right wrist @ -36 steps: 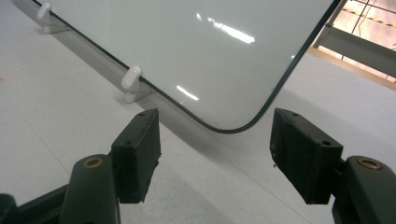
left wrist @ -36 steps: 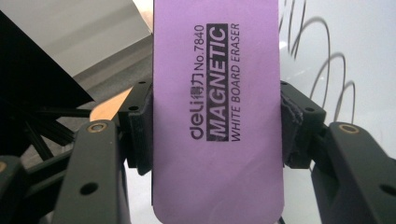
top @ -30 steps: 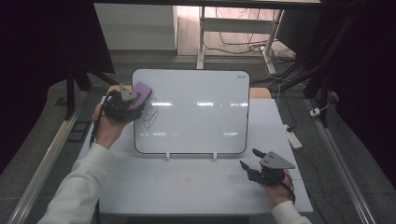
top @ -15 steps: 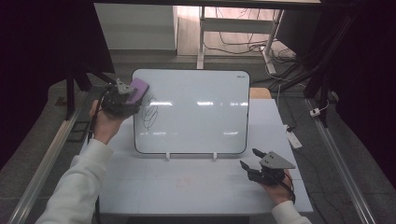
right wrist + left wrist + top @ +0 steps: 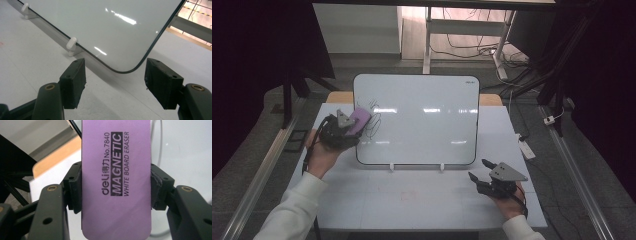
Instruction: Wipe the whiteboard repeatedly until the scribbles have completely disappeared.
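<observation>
Since the earlier frames the left gripper [image 5: 348,125] has slid down and inward along the left edge of the whiteboard [image 5: 422,120], carrying the purple eraser [image 5: 359,120] from the board's upper left corner to about mid-height, where it now lies over the black scribble [image 5: 373,125]; more loose pen lines show above the eraser than before. The right gripper [image 5: 479,175] has kept its place on the white table [image 5: 412,200], near the board's lower right corner. In the left gripper view the eraser [image 5: 116,180] is clamped flat between the two padded jaws, its printed face toward the camera, with the white board surface behind it on the right and the tan table edge on the left. In the right gripper view the jaws stand apart with nothing between them, pointing at the board's rounded corner [image 5: 125,70] and two small white clips [image 5: 72,46] along its lower edge. Most of the board to the right of the scribble is bare, and the table in front of it is open. The left forearm, in a white sleeve, comes in from the bottom left with the hand angled toward the board; the right hand rests low on the table.
</observation>
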A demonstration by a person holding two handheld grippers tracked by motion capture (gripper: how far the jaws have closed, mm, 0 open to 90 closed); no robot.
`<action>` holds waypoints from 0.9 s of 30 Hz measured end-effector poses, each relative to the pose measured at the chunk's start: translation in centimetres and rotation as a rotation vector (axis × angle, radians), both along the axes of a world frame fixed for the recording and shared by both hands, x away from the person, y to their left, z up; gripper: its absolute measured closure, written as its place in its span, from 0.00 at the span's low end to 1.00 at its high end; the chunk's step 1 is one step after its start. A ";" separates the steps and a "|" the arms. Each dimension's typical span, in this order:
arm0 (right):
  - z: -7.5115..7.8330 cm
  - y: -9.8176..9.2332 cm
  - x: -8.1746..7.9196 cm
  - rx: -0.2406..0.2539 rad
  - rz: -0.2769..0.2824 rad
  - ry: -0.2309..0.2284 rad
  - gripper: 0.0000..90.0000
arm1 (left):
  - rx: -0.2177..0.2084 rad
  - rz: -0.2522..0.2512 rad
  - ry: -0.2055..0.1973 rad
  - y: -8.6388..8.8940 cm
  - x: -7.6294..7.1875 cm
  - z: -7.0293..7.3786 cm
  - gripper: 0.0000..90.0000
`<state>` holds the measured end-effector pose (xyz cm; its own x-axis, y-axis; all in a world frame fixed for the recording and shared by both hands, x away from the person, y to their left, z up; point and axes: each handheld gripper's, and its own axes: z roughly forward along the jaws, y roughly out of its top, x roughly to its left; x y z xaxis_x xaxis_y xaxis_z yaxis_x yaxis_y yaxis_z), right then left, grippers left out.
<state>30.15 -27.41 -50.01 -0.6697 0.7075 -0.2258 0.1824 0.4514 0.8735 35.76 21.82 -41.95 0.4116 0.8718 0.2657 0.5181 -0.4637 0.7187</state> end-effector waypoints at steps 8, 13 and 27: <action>0.0 -0.3 0.0 0.007 -0.006 -0.001 0.36 | -0.025 0.052 -0.008 0.1 3.0 3.2 0.45; 0.1 -0.3 -0.1 0.007 -0.003 -0.007 0.36 | 0.002 0.023 0.022 -0.4 2.1 2.0 0.45; 0.2 -0.2 -0.2 0.005 -0.007 -0.010 0.36 | 0.002 -0.047 0.023 -2.7 2.8 1.9 0.45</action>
